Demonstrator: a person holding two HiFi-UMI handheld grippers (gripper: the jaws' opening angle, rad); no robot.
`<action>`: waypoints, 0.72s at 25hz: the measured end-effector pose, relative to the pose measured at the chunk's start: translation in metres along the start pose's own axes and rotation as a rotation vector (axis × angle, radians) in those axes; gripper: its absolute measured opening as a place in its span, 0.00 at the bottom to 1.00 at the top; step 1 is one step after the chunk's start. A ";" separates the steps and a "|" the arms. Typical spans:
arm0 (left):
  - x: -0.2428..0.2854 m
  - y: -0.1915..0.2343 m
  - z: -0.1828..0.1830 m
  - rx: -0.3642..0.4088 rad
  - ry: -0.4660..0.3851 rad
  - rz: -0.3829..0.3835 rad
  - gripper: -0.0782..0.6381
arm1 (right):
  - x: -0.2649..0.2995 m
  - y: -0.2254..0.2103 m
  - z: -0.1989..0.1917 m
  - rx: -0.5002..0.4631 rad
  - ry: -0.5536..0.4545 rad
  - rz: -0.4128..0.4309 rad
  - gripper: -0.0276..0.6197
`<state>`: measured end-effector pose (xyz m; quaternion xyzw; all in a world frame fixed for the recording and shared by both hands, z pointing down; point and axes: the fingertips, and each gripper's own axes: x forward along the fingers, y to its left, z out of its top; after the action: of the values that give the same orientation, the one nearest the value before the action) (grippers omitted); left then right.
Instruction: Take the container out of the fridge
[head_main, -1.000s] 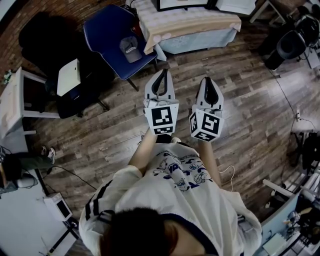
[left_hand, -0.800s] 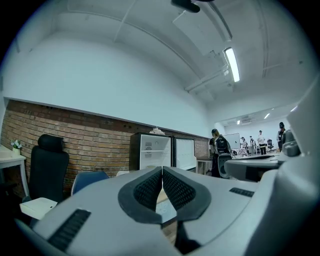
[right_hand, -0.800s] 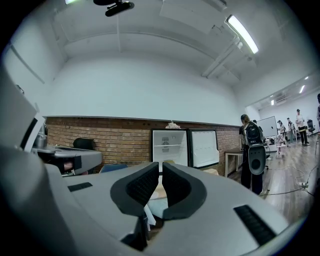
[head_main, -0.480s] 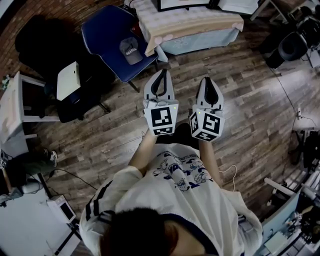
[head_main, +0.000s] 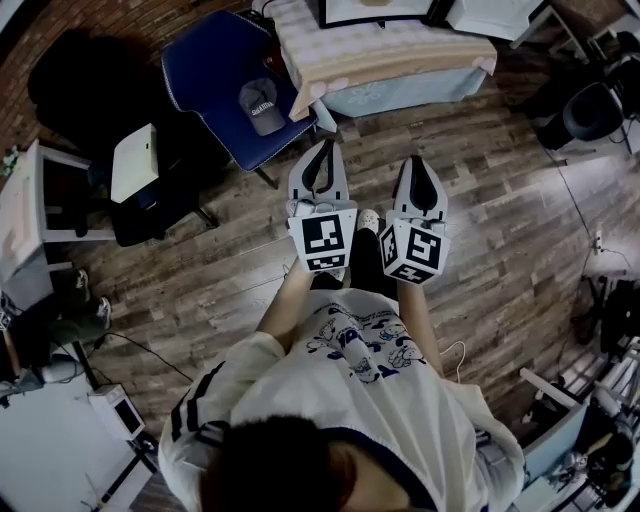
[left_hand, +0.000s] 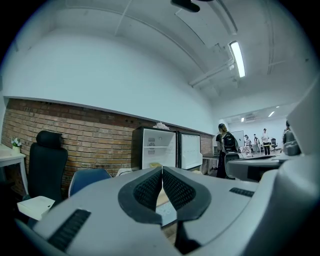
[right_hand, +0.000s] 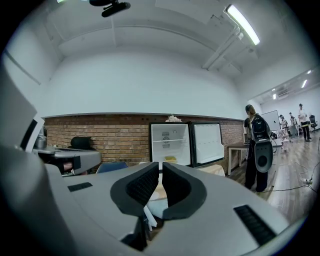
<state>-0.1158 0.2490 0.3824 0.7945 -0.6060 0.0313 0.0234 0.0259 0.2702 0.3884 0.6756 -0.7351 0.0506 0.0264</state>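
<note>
Right gripper view looks across the room at the open white fridge against the brick wall. A small yellow container sits inside the fridge, below its upper shelf. The left hand-held gripper and right hand-held gripper are both well short of the fridge, jaws pressed together on nothing. A good approach probably skirts the cloth-draped desk before the fridge, then spreads one pair of jaws before reaching inside.

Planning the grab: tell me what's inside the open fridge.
Inside the fridge: one shelf up high and a yellowish container below it. Everything lower is hidden behind the right gripper.
</note>
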 end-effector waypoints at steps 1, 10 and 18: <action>0.007 -0.001 0.000 0.000 0.001 0.007 0.14 | 0.007 -0.004 0.001 0.001 0.002 0.006 0.11; 0.091 -0.016 0.011 0.005 0.005 0.057 0.14 | 0.087 -0.048 0.015 0.007 0.001 0.056 0.11; 0.168 -0.033 0.030 0.007 0.003 0.109 0.14 | 0.160 -0.090 0.038 0.004 -0.005 0.111 0.11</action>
<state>-0.0395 0.0943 0.3651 0.7605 -0.6481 0.0356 0.0197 0.1029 0.0997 0.3709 0.6339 -0.7714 0.0519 0.0202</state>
